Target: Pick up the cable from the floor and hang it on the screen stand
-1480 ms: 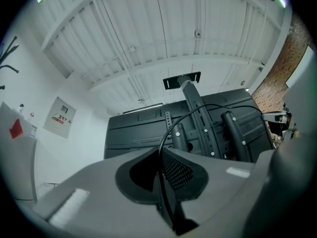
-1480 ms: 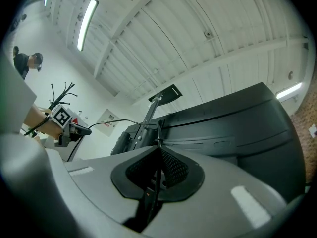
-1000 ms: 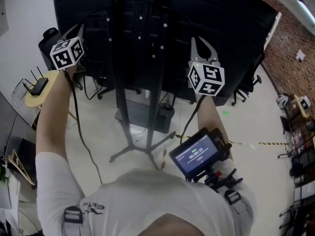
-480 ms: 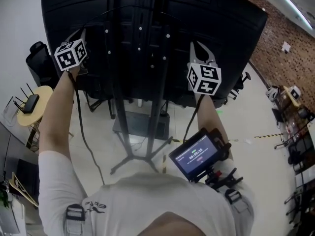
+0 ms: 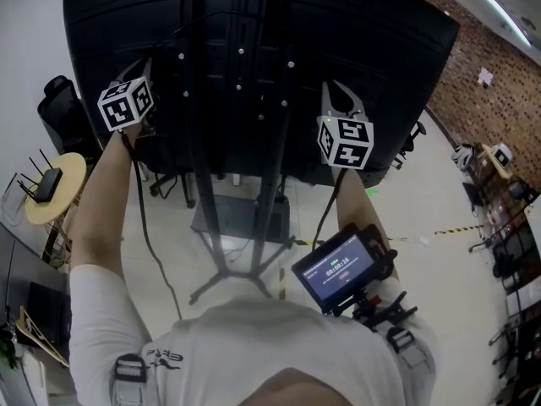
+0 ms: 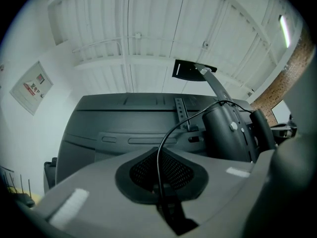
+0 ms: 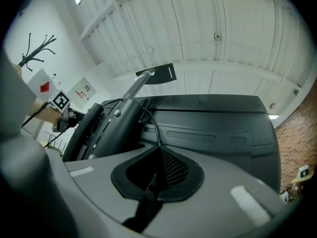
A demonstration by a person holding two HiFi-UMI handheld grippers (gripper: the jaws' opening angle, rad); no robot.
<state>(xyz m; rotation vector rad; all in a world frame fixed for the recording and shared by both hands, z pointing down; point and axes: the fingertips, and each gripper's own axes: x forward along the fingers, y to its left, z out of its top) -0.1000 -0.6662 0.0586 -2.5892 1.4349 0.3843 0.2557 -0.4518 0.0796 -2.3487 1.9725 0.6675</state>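
In the head view both grippers are raised against the back of the big black screen (image 5: 389, 49) on its stand (image 5: 272, 150). A thin black cable (image 5: 140, 218) hangs from my left gripper (image 5: 147, 64) down along the arm. Another stretch (image 5: 326, 210) drops from my right gripper (image 5: 341, 90). In the left gripper view the left gripper (image 6: 161, 188) is shut on the cable (image 6: 171, 133), which arcs up to the stand's column (image 6: 229, 133). The right gripper (image 7: 156, 157) is shut on the cable (image 7: 151, 120) too, and it runs to the column (image 7: 111, 128) at the left.
A round yellow side table (image 5: 35, 205) with a router stands at the left, with a black office chair (image 5: 57, 108) behind it. A dark box (image 5: 241, 220) sits on the stand's base. A small monitor (image 5: 341, 266) hangs at the person's chest. A brick wall (image 5: 499, 91) runs along the right.
Both grippers keep their hold on the cable. The left gripper has moved slightly right toward the stand, and the screen now fills more of the head view.
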